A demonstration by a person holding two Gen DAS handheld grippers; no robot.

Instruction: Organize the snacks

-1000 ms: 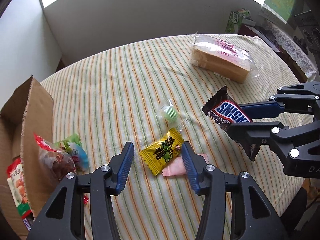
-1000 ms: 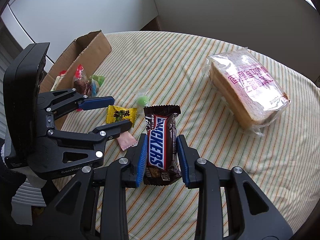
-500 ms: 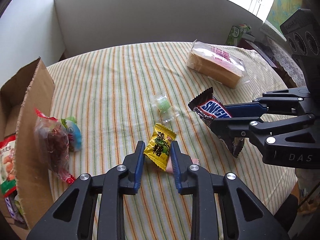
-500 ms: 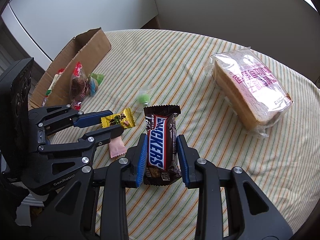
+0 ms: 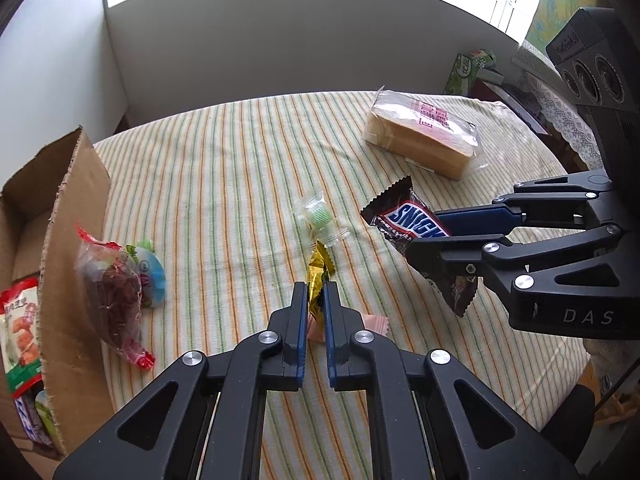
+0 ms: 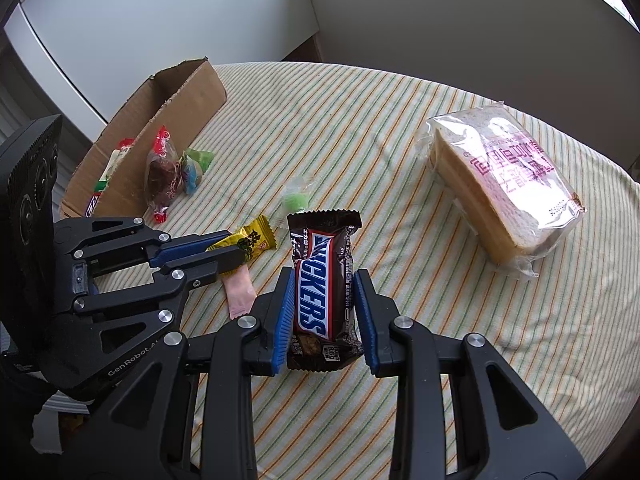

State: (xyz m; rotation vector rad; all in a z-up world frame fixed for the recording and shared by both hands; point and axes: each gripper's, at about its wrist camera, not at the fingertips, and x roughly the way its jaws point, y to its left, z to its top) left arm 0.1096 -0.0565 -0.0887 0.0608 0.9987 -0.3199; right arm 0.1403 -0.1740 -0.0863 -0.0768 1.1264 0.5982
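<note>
My left gripper (image 5: pixel 316 290) is shut on a yellow candy packet (image 5: pixel 318 276), held edge-up a little above the striped tablecloth; it also shows in the right wrist view (image 6: pixel 248 240). My right gripper (image 6: pixel 322 280) is shut on a Snickers bar (image 6: pixel 322 276), held above the table; the bar also shows in the left wrist view (image 5: pixel 412 228). A pink candy (image 6: pixel 238 294) lies on the cloth under the left gripper. A cardboard box (image 5: pixel 60 216) with snack packs inside stands at the left.
A clear-wrapped green candy (image 5: pixel 318 216) lies mid-table. A red bag of dried fruit (image 5: pixel 116 288) and a blue-green packet (image 5: pixel 150 274) lean against the box. A bagged bread loaf (image 6: pixel 500 180) lies at the far right. The table edge (image 5: pixel 560 360) is near on the right.
My left gripper has closed on the yellow candy packet and lifted it, turning it edge-on. The right gripper still holds the Snickers bar, drifting slightly.
</note>
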